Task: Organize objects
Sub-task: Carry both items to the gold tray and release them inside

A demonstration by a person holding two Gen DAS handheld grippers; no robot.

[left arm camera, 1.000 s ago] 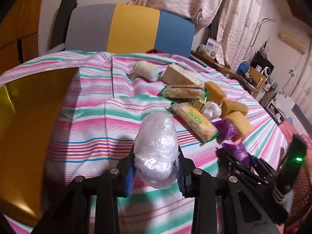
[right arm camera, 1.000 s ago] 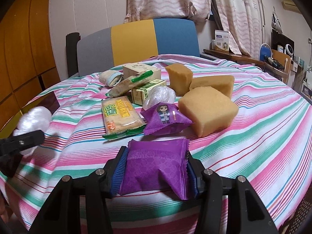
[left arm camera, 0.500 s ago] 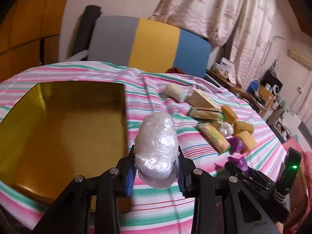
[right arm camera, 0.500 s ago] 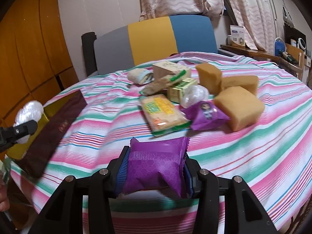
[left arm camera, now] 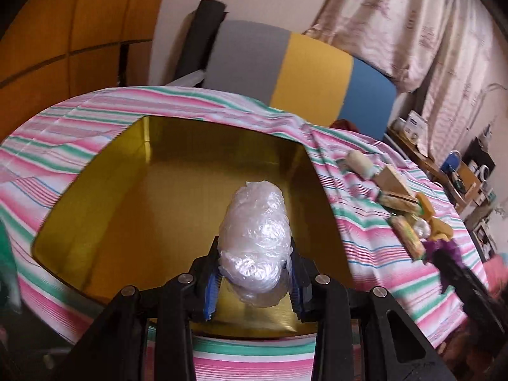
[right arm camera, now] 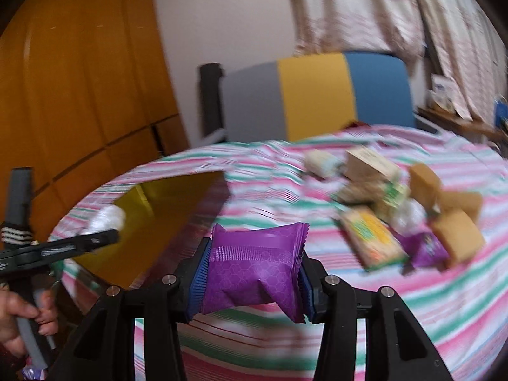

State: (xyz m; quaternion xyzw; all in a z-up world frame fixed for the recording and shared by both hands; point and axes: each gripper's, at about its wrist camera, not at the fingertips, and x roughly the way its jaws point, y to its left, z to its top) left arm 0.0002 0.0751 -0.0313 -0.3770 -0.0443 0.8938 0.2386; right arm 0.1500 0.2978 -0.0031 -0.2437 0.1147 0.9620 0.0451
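The left gripper (left arm camera: 254, 277) fingers clamp a clear-wrapped bundle (left arm camera: 255, 238) above the gold box (left arm camera: 95, 222) (worktop's left edge); the right gripper (right arm camera: 252, 281) fingers clamp a purple packet (right arm camera: 254, 266).

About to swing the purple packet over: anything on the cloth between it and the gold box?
Nothing: in the right wrist view, only bare striped tablecloth separates the purple packet from the gold box; the snack pile lies off to the right.

Dim warm indoor light, heavy fisheye bending and dark corners (right view motion-blurred).
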